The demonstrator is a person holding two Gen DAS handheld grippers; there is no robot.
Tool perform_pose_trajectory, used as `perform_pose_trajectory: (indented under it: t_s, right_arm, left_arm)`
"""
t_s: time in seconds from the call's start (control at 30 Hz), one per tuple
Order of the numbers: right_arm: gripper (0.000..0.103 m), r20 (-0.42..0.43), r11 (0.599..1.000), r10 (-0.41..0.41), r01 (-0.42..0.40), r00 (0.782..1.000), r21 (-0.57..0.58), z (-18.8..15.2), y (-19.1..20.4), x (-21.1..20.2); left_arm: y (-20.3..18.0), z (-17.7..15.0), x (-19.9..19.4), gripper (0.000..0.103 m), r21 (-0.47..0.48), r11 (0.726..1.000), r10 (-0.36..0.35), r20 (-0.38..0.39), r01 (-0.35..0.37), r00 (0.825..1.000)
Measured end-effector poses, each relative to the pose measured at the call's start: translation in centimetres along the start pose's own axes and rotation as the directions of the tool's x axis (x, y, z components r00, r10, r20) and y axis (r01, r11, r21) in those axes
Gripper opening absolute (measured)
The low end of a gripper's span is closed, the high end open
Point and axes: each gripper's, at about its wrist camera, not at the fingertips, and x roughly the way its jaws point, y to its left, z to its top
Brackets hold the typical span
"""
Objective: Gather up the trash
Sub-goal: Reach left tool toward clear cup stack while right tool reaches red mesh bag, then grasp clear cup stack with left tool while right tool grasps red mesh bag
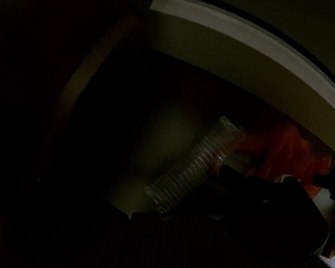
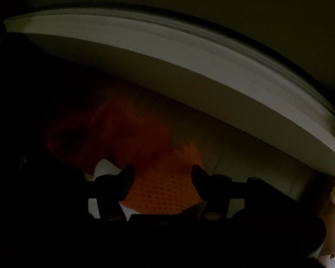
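Note:
Both views are very dark, as if under a cabinet. In the right wrist view my right gripper [image 2: 163,174] is open, its two black fingers spread apart around an orange dotted mesh or bag [image 2: 163,196]; more orange material [image 2: 114,131] bunches behind it. In the left wrist view the same orange material [image 1: 285,149] lies at the right, next to a ribbed silvery hose [image 1: 194,167]. One dark finger of my left gripper [image 1: 230,174] shows near the hose; the other is lost in the dark, so its state cannot be read.
A pale curved edge, like a shelf or cabinet rim [image 2: 189,51], arches overhead; it also shows in the left wrist view [image 1: 256,38]. A person's hand [image 2: 332,214] shows at the far right. The left side of both views is black.

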Motion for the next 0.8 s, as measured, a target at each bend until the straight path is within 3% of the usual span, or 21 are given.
perform_pose_trajectory:
  t_s: [0.13,0.47,0.63,0.8]
  right_arm:
    - [0.055,-0.007,0.999,0.018,-0.019,1.000,-0.026,0.8,0.6,0.7]
    - [0.055,-0.018,0.999,0.031,-0.031,0.999,-0.013,1.6,1.0,1.8]
    - [0.054,-0.007,0.999,0.046,-0.046,0.999,-0.012,1.5,0.8,2.5]
    - [0.052,0.008,0.999,0.034,-0.033,0.999,-0.042,0.8,0.8,2.7]
  left_arm:
    - [-0.5,0.2,1.2,0.103,0.044,0.999,-0.024,-0.037,0.025,0.999]
    - [-1.8,0.5,3.0,0.103,0.194,0.981,-0.010,-0.046,0.019,0.999]
    - [-2.0,1.1,4.0,0.102,0.199,0.979,-0.035,-0.074,0.049,0.997]
    - [-2.0,1.4,5.0,0.084,0.171,0.982,-0.056,-0.113,0.075,0.992]
